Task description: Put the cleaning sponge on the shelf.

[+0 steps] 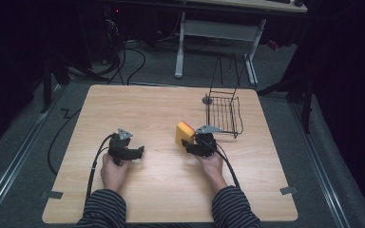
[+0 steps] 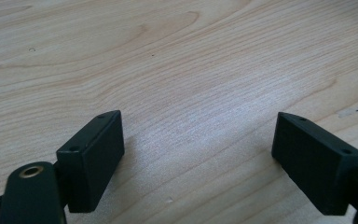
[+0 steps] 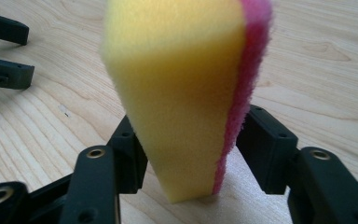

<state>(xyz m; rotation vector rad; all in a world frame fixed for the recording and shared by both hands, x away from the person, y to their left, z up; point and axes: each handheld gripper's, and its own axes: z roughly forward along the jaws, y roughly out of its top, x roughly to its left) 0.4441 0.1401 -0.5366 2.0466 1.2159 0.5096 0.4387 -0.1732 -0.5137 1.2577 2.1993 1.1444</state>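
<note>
A yellow sponge with a pink scouring side stands on edge near the middle of the wooden table. My right gripper is shut on its lower part. In the right gripper view the sponge narrows where the two black jaws pinch it, and its bottom rests on the wood; the right gripper has one pad on the yellow face and one on the pink. My left gripper rests on the table to the left, jaws wide apart. In its own view the left gripper is open over bare wood.
A black wire basket stands just behind and to the right of the sponge, near the table's far right part. Both forearms in striped sleeves come in from the near edge. The left gripper's jaws show at the far left of the right gripper view.
</note>
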